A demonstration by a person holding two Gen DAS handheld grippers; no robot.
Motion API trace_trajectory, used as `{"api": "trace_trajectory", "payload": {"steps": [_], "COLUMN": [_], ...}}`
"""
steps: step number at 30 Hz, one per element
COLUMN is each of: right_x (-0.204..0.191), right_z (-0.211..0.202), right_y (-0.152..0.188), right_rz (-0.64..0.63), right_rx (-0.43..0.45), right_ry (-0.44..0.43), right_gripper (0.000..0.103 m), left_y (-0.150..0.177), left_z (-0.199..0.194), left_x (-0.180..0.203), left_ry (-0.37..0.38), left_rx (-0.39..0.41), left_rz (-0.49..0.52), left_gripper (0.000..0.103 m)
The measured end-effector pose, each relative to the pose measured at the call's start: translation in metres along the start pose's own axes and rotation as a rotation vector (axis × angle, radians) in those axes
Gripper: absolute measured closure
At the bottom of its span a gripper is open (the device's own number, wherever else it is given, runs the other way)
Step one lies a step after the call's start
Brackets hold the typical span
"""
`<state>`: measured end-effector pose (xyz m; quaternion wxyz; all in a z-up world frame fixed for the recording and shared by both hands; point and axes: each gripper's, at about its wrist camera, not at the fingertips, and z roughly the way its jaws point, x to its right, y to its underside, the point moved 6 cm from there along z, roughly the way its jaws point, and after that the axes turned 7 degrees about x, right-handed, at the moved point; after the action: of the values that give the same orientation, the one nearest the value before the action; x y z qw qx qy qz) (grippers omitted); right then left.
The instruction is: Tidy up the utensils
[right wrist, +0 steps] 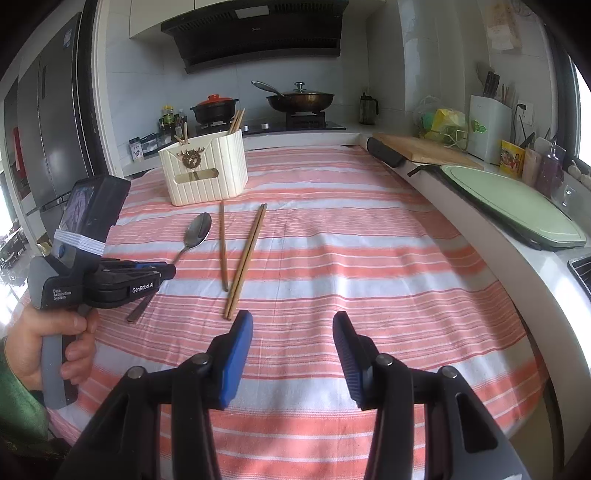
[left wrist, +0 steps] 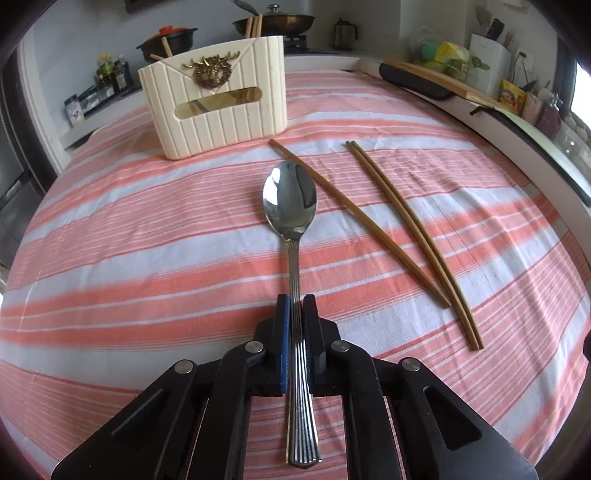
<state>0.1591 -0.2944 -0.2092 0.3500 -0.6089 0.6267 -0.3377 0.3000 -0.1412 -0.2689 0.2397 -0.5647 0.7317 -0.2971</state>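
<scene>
Spoon: a metal spoon (left wrist: 291, 206) lies on the striped tablecloth (left wrist: 147, 229), bowl toward the cream holder, its ribbed handle running back between the fingers of the left gripper (left wrist: 295, 310).
Left gripper: clenched on the spoon's handle about midway along; both pads press the handle's sides and the handle's end pokes out behind them. In the right wrist view a hand (right wrist: 48, 343) with a green sleeve holds this gripper (right wrist: 166, 271) low over the cloth.
Right gripper: the right gripper (right wrist: 293, 325) hangs over bare cloth with its jaws parted and nothing between them, well apart from the utensils.
Chopsticks on the cloth: a single chopstick (left wrist: 354, 218) lies just right of the spoon, its far tip passing close by the spoon's bowl; a pair of chopsticks (left wrist: 413, 240) lies side by side further right.
Holder: a cream ribbed utensil holder (left wrist: 218, 99) with a gold stag emblem and a slot window stands upright beyond the spoon; several chopsticks (left wrist: 253, 26) already stick out of its top.
Path between spoon and holder: only open cloth lies there; the single chopstick's tip sits near the holder's right corner.
Surroundings: behind are a stove with a lidded wok (right wrist: 299, 98) and a black pot with a red lid (right wrist: 214, 107); on the counter to the right are a wooden cutting board (right wrist: 424, 151) and a green tray (right wrist: 513, 206).
</scene>
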Motion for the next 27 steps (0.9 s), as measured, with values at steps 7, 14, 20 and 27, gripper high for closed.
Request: {"api": "trace_trajectory", "payload": {"steps": [7,14,20,27], "right_x": [-0.015,-0.035,-0.043,-0.033], "right_z": [0.06,0.121,0.144,0.135], "right_y": [-0.013,-0.018,-0.02,-0.016], "right_rz": [0.051,0.079,0.084,0.126], "right_rx": [-0.186,-0.285,-0.339,-0.336], "right_ry": [-0.129,-0.178,-0.183,-0.062], "right_gripper": [0.062,0.087,0.094,0.093], "left_y": [0.012,0.031,0.039,0.04], "left_z": [-0.014,-0.028,-0.034,-0.034], "left_x": [-0.04,-0.102,-0.121,-0.122], "left_ry": [-0.064,-0.141,-0.149,-0.154], "left_rx": [0.006,-0.005,0.008,0.019], "left_rz": [-0.077,-0.181,-0.206,-0.211], "left_gripper": [0.098,0.098,0.097,0.097]}}
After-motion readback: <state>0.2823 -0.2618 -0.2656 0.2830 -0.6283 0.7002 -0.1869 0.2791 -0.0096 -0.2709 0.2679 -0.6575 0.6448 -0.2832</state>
